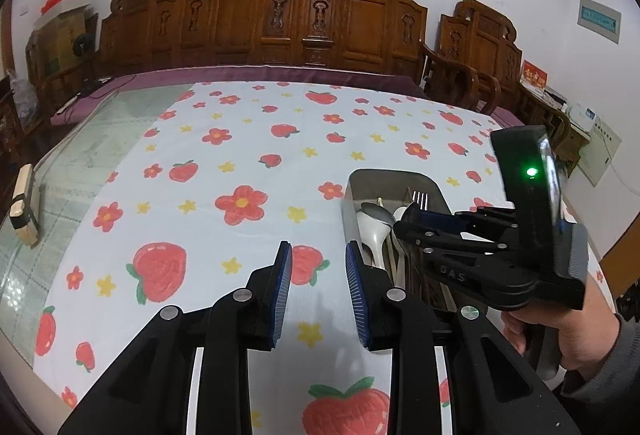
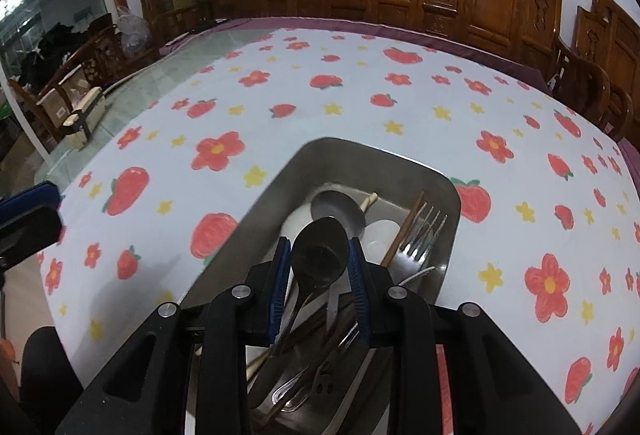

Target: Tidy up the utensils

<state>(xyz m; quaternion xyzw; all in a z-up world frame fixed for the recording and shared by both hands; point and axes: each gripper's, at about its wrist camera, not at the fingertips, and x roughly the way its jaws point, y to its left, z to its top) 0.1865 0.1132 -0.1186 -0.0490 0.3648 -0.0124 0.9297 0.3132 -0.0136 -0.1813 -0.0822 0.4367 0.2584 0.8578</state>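
Right gripper (image 1: 404,223) hides the tray's (image 1: 352,195) utensils.

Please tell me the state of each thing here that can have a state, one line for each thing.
left gripper: open, empty, over the tablecloth.
right gripper: open, jaws either side of the dark spoon; contact unclear.
metal tray: holds mixed utensils.
fork: lying in the tray.
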